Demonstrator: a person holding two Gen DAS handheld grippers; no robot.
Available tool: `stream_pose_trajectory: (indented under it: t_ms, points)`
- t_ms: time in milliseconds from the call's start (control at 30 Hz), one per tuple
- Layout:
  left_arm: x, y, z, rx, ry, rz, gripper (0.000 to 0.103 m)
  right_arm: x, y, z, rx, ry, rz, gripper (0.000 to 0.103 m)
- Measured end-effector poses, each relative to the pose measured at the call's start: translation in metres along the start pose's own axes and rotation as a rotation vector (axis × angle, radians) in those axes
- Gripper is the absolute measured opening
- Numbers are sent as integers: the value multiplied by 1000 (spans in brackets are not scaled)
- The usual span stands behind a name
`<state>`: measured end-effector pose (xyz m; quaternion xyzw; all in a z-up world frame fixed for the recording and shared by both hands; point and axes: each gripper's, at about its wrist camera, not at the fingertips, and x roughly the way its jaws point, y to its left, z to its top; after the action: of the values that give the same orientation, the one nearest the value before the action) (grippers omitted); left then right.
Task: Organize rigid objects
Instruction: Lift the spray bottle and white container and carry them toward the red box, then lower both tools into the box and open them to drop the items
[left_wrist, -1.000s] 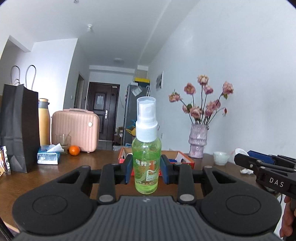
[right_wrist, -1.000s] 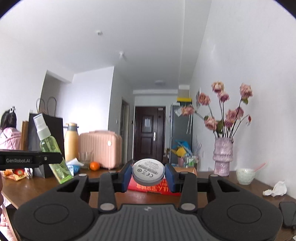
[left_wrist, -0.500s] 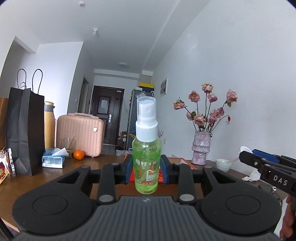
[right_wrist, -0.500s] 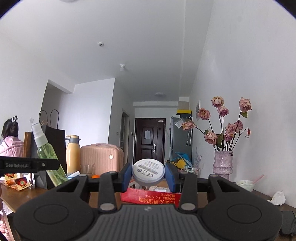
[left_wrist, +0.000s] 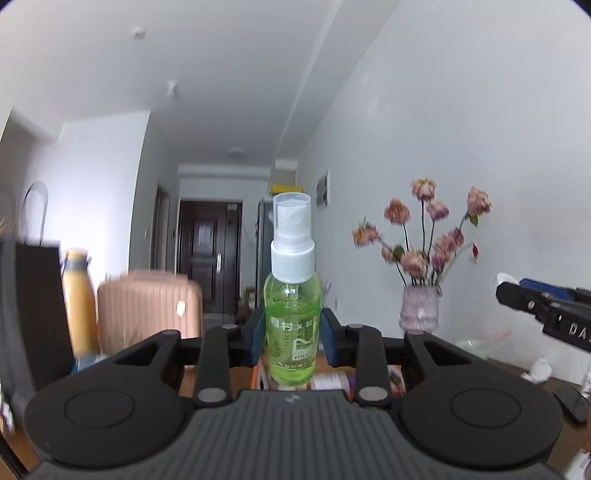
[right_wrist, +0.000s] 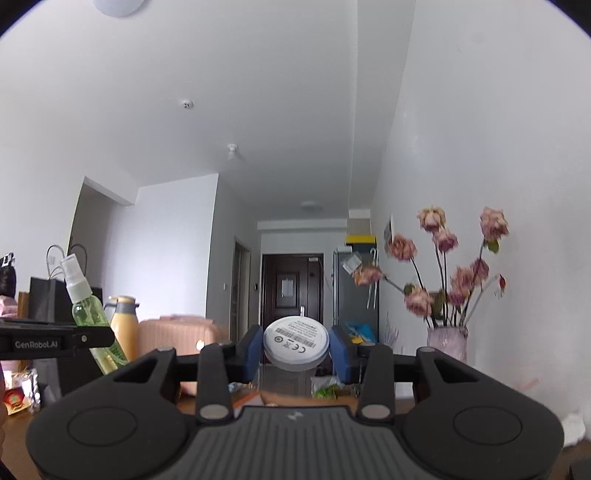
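From my left gripper (left_wrist: 293, 334), open air lies ahead from ten to one o'clock, above the table. The pink suitcase (left_wrist: 149, 310) and yellow flask (left_wrist: 78, 295) block ten o'clock, the flower vase (left_wrist: 421, 308) stands at one, and my right gripper (left_wrist: 546, 310) crowds three.

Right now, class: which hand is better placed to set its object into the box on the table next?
Neither clearly: left gripper clamps the spray bottle, right gripper the white disc, both above the box.
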<state>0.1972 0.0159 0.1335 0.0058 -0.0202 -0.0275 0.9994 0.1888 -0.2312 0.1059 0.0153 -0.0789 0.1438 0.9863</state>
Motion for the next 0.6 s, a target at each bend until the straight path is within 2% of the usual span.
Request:
stream_pose_trajectory:
  t_ms: [133,233,333,400,500,600]
  points:
    - [54,4,28,28,5,-45,31,46,-18,28,-7,-34,15,39]
    - [96,9,37,22,58,-93,31,83,-38,44,24,-35,35,39]
    - [137,12,41,43,120,-107,31,122,-59,51,50,-1,44,39]
    - [169,15,39,76,188,-141,31,151,-74,53,70,48,52,39]
    - [221,18,29,120,328,-195,31,197,-90,50,9,154,53,39]
    - [269,20,7,163,440,-218,31,248,-108,40,29,315,84,39]
